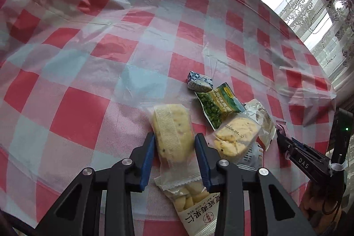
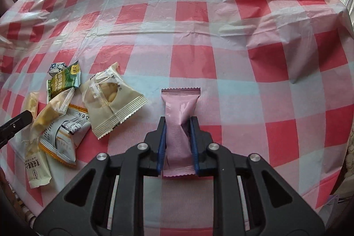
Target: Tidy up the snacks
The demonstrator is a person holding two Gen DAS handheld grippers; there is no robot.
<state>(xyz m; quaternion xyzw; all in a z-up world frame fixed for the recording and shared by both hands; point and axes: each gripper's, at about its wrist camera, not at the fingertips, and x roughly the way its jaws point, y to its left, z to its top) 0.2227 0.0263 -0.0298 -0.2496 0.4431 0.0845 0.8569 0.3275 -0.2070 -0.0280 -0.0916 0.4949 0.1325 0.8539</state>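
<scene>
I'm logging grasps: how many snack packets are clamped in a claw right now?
2. A clear-wrapped biscuit packet sits between the left claw pads; a pink packet is pinched by the right claw. The others lie loose.

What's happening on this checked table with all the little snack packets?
A person is sorting snacks with two handheld grippers. The right gripper is shut on a pink packet, set apart from the pile. The left gripper straddles a clear-wrapped biscuit beside the green pea packet and other snacks on the checked tablecloth.
</scene>
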